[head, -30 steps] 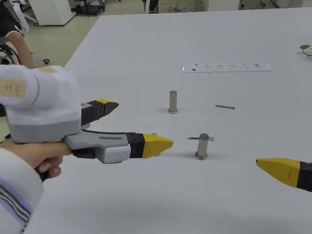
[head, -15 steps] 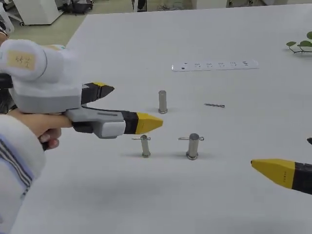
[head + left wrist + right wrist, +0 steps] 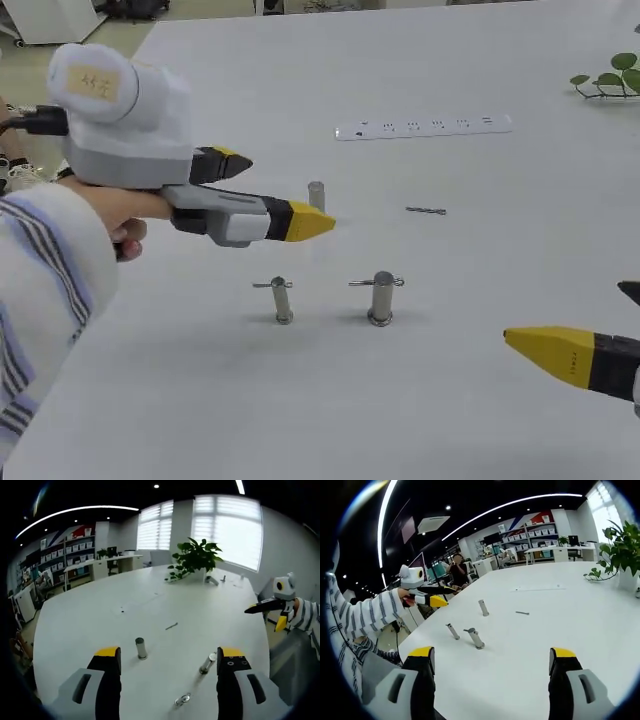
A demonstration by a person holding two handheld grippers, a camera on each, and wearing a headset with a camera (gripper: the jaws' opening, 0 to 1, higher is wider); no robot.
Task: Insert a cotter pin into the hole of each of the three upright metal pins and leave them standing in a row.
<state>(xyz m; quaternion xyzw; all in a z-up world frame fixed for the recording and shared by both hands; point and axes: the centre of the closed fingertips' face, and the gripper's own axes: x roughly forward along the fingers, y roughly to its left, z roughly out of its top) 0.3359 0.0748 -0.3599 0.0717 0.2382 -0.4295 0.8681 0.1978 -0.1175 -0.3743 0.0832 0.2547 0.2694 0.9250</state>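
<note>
Three metal pins stand on the white table. The front left pin (image 3: 283,301) and the front middle pin (image 3: 381,298) each carry a cotter pin through the top. The back pin (image 3: 316,192) is bare, partly behind my left gripper (image 3: 274,192), which hovers open and empty above the table. A loose cotter pin (image 3: 426,210) lies right of the back pin. My right gripper (image 3: 588,322) is open at the lower right, away from the pins. In the left gripper view the bare pin (image 3: 141,648) stands between the open jaws. The right gripper view shows the row (image 3: 476,638) ahead.
A white power strip (image 3: 424,127) lies across the table behind the pins. A potted plant (image 3: 605,80) stands at the far right. A person sits beyond the table's far end in the right gripper view. Shelves and desks are in the background.
My left gripper has lifted up and back, uncovering the front left pin with its cotter pin. The head camera has shifted, and the right gripper has hardly moved.
</note>
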